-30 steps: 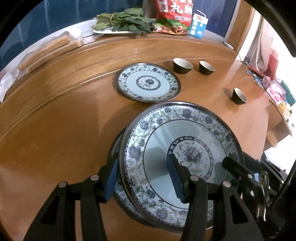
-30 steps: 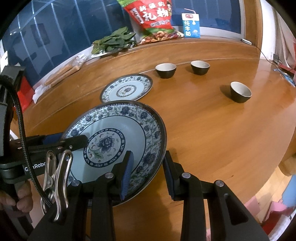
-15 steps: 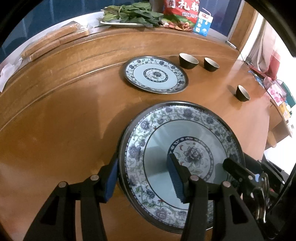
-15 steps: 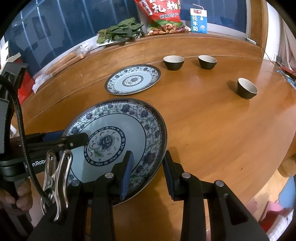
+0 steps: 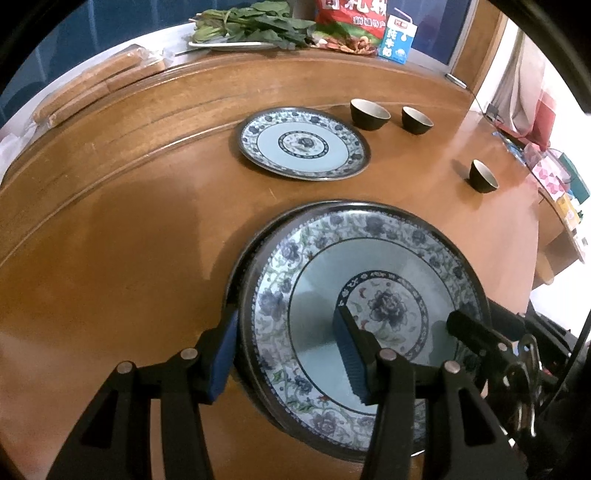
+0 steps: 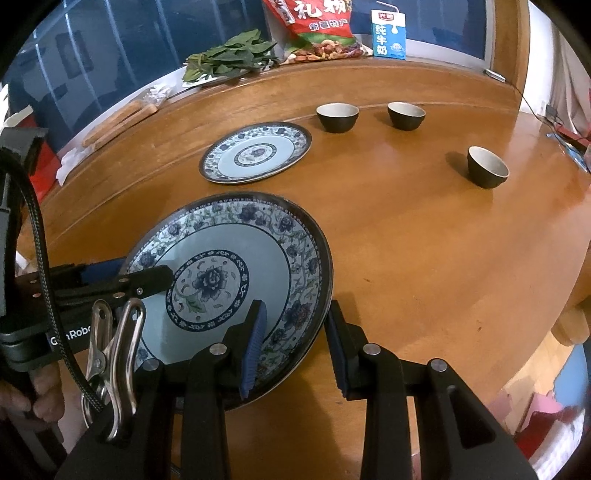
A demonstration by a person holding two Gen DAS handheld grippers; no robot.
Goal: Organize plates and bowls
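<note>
The near edge of the patterned plate [image 5: 369, 295] is hidden behind both grippers, and whether it rests on the surface [image 5: 129, 240] or hangs just above it cannot be told. The left gripper [image 5: 284, 354] clasps the plate's left rim, one finger under, one over; the right gripper [image 6: 295, 350] grasps the opposite rim the same way, both angled downward. Ahead of the grippers lies a second plate [image 6: 256, 153], with three dark bowls [image 6: 338, 116] beyond and to the right. Greens [image 6: 229, 55] and a milk carton [image 6: 388, 35] sit on the sill.
</note>
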